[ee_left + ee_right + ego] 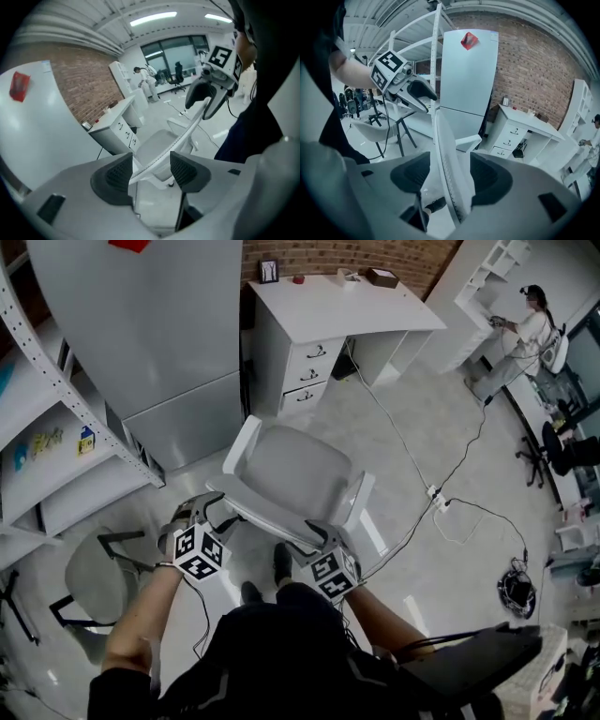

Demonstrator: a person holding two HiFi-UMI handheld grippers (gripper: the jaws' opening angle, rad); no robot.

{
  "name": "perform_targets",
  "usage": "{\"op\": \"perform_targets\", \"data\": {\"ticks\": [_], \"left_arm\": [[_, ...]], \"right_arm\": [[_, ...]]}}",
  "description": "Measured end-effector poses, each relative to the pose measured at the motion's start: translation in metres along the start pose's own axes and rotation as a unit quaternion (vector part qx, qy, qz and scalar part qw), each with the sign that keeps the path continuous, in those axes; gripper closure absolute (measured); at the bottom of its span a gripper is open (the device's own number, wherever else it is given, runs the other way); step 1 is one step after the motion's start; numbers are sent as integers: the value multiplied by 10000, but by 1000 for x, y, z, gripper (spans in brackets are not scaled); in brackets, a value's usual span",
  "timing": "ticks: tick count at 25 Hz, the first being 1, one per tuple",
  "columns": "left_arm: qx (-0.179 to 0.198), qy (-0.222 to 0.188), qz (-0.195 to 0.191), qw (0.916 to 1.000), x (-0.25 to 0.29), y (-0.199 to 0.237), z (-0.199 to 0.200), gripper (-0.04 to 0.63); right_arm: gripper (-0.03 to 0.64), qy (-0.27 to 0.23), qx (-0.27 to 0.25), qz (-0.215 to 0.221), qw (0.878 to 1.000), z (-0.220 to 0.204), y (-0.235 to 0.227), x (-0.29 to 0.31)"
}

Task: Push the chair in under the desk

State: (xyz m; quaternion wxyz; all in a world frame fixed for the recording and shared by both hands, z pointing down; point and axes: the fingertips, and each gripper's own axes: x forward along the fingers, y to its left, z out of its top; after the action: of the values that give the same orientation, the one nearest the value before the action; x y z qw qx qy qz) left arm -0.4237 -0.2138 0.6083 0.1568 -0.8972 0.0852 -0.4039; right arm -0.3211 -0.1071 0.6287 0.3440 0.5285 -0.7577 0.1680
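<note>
The left gripper (150,172) has its fingers (112,178) spread wide. The thin top edge of the backrest (162,151) of the white chair (295,474) runs through the gap, and neither pad presses on it. The right gripper (450,178) is just as wide open. The backrest stands edge-on between its fingers, close to the right-hand one, with clear space on the other side. Neither gripper clamps anything.

The chair stands on the pale floor (422,568), its backrest toward the person and its seat turned toward the white surface (375,320). It is well apart from that surface, with open floor between it and the drawers (306,373) at the surface's left end. A grey second chair (94,577) with black legs sits just beside the person's left arm. A cable (403,442) trails over the floor from under the surface to a power strip (437,500).

A small frame (269,271) stands at the surface's back left corner and a brown box (382,277) along its back edge, against the brick wall (319,254). A fridge (159,343) stands left of the surface, with a shelf rack (56,456) further left. Another person (530,334) stands in the far right corner.

Both bare forearms reach forward and down. The grippers tip downward, one at each top corner of the backrest, with their marker cubes facing up.
</note>
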Motion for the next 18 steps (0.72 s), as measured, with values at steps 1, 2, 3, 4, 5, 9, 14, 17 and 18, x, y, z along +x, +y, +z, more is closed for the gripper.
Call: {"op": "perform_targets", "data": {"ticks": [1,2,3,4,5,9,14,17,18], "left_arm": [[249,116,-54,9996,7,-1,-2,347],[454,227,-123,9986,14,-1,-3,345],[627,330,-194,9973,20,-2,-6,345],[778,421,-257,9958,27,-3,-8,345],[918,494,-317,9940,33,-3,-10,345],[1583,666,-673,9828,52,-7,-14,341],[1963,1015,-951,9706,72,-15,-26,355],[1909,1053,-1073,9700,77,-23,-28,405],[1955,1036,-1064,9694,78,-23,-28,407]], "right_arm": [[342,84,-57,-5,9999,-4,-1,4],[342,162,-95,-15,9998,-7,-2,7],[342,232,-116,-22,9997,-10,-3,11],[342,297,-132,-19,9995,-13,-3,15],[342,363,-157,-14,9992,-16,-3,20],[353,695,-384,-111,9968,-30,-5,33],[395,1002,-734,-306,9918,-37,-4,39],[436,1075,-1058,-381,9878,-42,0,40],[461,1119,-1195,-379,9858,-44,2,41]]}}
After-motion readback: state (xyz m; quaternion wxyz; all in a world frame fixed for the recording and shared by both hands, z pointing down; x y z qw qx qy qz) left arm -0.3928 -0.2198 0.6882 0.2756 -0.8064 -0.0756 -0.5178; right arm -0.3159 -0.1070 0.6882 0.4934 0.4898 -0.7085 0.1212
